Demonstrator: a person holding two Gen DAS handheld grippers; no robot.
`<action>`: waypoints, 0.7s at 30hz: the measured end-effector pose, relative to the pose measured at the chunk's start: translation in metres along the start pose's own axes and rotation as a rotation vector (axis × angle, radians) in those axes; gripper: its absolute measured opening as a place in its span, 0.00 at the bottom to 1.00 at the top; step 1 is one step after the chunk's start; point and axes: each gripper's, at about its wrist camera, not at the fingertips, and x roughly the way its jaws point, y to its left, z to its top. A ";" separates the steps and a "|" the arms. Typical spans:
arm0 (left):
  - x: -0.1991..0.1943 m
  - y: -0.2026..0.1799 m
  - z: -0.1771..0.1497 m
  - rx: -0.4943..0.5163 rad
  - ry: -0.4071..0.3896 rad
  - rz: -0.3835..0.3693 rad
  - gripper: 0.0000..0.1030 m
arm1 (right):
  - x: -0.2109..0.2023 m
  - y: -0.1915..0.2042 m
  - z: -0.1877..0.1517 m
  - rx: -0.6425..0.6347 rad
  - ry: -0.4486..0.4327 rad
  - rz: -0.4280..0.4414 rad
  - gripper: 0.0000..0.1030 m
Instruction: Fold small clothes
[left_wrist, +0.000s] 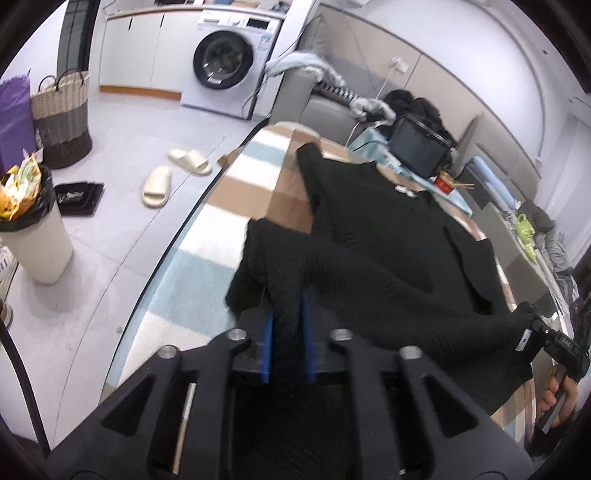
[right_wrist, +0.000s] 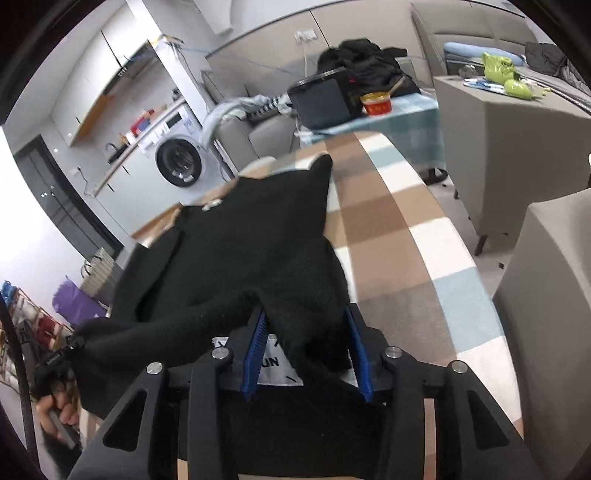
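Black knit fabric fills the near half of the left wrist view: a small dark garment lies spread on a table covered by a checked cloth of brown, white and pale blue squares. The left gripper points down at the near edge of the garment. Its blue-padded fingers stand a little apart, with a fold of the knit bunched between them; whether the pads press on it cannot be told. At the far right edge the right gripper meets another corner of the garment, a hand below it. Beyond the table, on the floor to the left, are a pair of cream slippers, a woven basket, a full waste bin and a washing machine.

From the right wrist view, the same garment runs away from the camera along the cloth. The right gripper has its blue pads well apart, the knit hanging loose between them and a white label showing below. At the near left the left gripper meets a corner of the garment, a hand beneath. On the far side of the table stand a dark box and a red tub.
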 end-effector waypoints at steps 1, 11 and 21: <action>0.000 0.002 -0.001 0.000 0.001 0.008 0.36 | -0.003 -0.004 -0.001 -0.001 -0.003 0.003 0.56; 0.049 -0.017 0.009 0.078 0.065 0.022 0.71 | 0.036 -0.011 0.005 -0.031 0.095 0.059 0.68; 0.085 -0.043 0.015 0.165 0.127 0.013 0.21 | 0.061 0.006 0.006 -0.096 0.144 0.076 0.35</action>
